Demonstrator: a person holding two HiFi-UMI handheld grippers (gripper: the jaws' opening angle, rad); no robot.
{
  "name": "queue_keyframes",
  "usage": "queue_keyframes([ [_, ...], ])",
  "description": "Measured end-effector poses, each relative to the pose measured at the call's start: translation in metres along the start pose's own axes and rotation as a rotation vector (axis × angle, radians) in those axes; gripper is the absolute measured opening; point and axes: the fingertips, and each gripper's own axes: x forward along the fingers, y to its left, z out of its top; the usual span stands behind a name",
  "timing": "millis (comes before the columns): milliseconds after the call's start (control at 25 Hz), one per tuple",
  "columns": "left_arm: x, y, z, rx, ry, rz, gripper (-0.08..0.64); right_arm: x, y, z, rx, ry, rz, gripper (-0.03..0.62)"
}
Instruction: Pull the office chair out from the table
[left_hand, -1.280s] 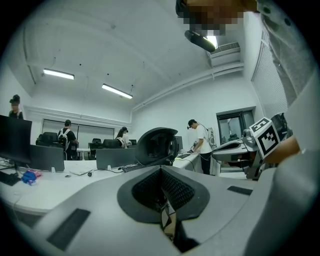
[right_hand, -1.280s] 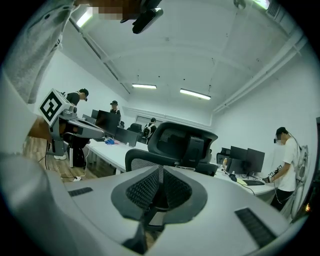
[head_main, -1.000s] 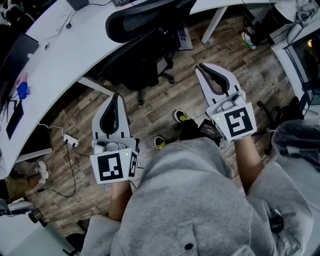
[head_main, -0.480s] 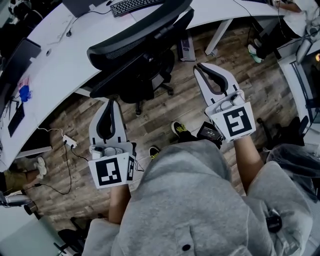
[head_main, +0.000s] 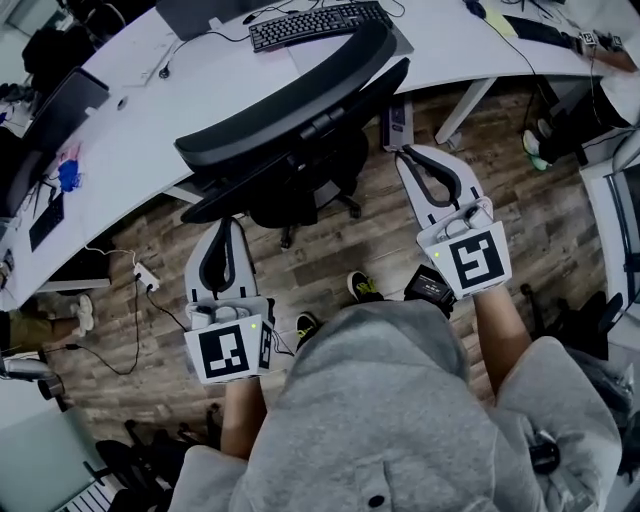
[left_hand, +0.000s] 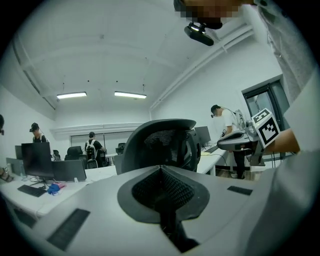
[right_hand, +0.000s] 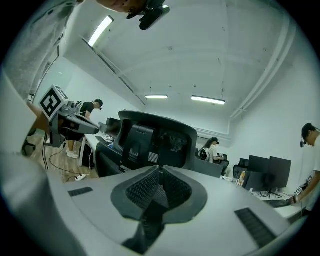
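Office chair (head_main: 290, 140) tucked in at desk (head_main: 200, 80) front edge, seat under it, backrest toward person. Left gripper (head_main: 226, 222) and right gripper (head_main: 424, 158) both clenched, empty, near backrest, not touching. Chair not yet gripped; by this layout, whole pull left to do

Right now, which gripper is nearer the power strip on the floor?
The left gripper: the power strip lies just left of it; the right gripper is well away.
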Motion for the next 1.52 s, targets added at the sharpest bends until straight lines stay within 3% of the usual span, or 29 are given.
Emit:
queue_keyframes([
  [600,0.005,0.025,-0.002,0.099,0.074,0.233,0.014,0.038,-0.065,-0.019,-0.138,0.009,0.077,0.044],
  [920,0.014,0.058,-0.007,0.279,0.194,0.282,0.017,0.074,-0.096,-0.024,-0.254,0.016,0.108,0.046],
  [960,0.016,0.061,-0.010,0.302,0.215,0.276,0.047,0.080,-0.095,-0.026,-0.272,0.029,0.124,0.049],
  [1040,0.023,0.063,-0.021,0.321,0.275,0.235,0.215,0.088,-0.090,-0.036,-0.333,0.067,0.165,0.112],
  [1120,0.029,0.062,-0.036,0.329,0.347,0.176,0.288,0.094,-0.084,-0.049,-0.427,0.114,0.211,0.160],
  [1320,0.045,0.067,-0.061,0.439,0.480,0.100,0.327,0.119,-0.085,-0.076,-0.604,0.231,0.305,0.217],
  [1520,0.054,0.066,-0.067,0.387,0.525,0.008,0.333,0.126,-0.083,-0.088,-0.671,0.324,0.452,0.225],
])
